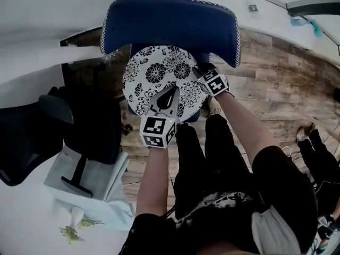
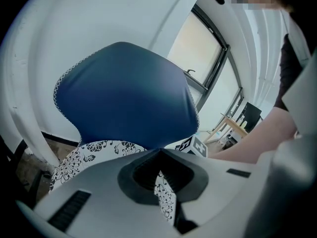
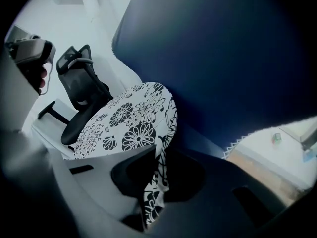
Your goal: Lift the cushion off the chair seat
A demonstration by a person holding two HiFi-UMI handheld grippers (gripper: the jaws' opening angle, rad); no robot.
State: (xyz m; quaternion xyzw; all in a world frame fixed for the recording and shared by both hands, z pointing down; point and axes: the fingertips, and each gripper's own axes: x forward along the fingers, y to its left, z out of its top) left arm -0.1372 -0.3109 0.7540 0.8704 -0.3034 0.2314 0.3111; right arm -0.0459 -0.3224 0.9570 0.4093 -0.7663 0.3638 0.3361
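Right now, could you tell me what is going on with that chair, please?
A person holds a two-jaw gripper in each hand over a blue chair. The left gripper is clamped on the near edge of the round black-and-white floral cushion, and the right gripper is clamped on its far right edge. The cushion appears to lie on the seat, not yet lifted.

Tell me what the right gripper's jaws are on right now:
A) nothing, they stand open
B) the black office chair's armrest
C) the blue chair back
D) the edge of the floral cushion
D: in the right gripper view, the right gripper has its jaws pinched together on a fold at the rim of the floral cushion, with the blue chair back just beside it and not gripped.
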